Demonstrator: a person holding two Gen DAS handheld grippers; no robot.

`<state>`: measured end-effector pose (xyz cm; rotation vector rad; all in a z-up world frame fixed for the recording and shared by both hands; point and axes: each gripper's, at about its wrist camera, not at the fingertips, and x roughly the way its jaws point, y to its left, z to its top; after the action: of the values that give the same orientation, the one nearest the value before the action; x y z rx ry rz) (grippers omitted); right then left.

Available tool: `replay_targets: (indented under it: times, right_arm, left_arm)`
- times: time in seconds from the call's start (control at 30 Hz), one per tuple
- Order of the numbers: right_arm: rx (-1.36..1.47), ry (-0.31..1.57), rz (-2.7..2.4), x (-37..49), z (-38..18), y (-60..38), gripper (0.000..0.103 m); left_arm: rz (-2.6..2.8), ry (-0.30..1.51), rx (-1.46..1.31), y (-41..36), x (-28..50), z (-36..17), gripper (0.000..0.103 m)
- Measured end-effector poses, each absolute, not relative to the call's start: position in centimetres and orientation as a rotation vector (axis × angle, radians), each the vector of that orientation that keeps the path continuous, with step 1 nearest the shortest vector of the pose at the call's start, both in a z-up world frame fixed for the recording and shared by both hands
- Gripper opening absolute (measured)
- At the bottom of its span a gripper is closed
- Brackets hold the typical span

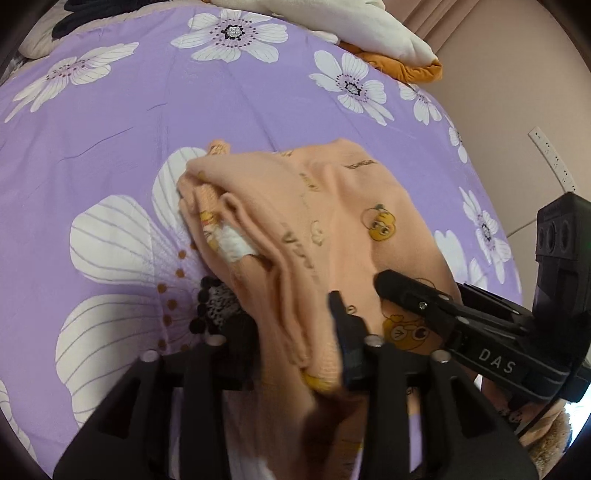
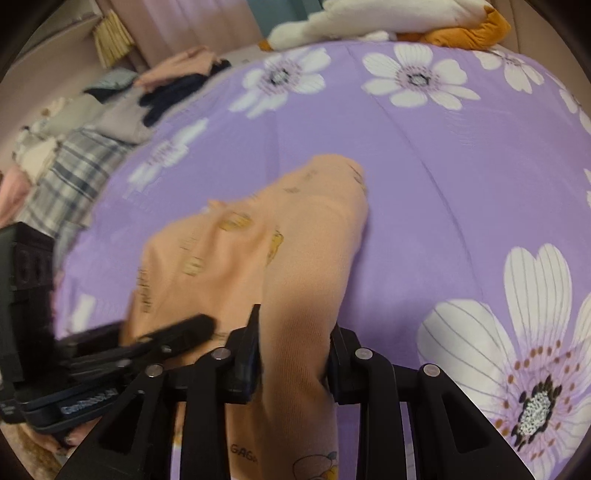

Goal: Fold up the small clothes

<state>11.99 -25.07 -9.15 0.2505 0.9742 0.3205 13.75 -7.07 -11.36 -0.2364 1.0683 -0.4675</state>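
A small peach garment (image 1: 332,218) printed with yellow cartoon bears lies bunched on the purple floral bedsheet (image 1: 147,110). My left gripper (image 1: 295,332) is shut on a folded edge of the garment at the near side. My right gripper (image 2: 293,354) is shut on another part of the same peach garment (image 2: 258,240), with cloth bulging between its fingers. The right gripper shows in the left wrist view (image 1: 417,295) just to the right, resting on the cloth. The left gripper shows in the right wrist view (image 2: 177,332) at lower left.
A white and orange cushion (image 1: 369,33) lies at the far edge of the bed. A pile of other clothes (image 2: 92,122), including a plaid piece, sits along the bed's left side. A pink wall (image 1: 517,92) is on the right.
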Motion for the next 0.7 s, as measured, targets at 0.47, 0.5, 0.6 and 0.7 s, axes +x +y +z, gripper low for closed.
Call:
replay_targets:
  times: [0.47,0.5,0.6,0.7]
  right_arm:
    - [0.224,0.892,0.137,8.8,-5.2,-27.7,0.074]
    - [0.239,0.874,0.133,8.5,-4.6,-28.1,0.077]
    - [0.239,0.805,0.089,6.9,-2.5,-28.8,0.084]
    - [0.227,0.743,0.059,5.5,-1.4,-28.8,0.085]
  left_arm:
    - [-0.354,0.931,-0.291,-1.5,10.8,-4.2,0.087]
    - [-0.343,0.906,-0.288,-1.1,10.3,-3.1,0.093]
    - [-0.293,0.84,-0.26,-0.2,8.3,-0.9,0.102]
    - [-0.229,0.814,-0.208,0.1,6.5,-0.3,0.102]
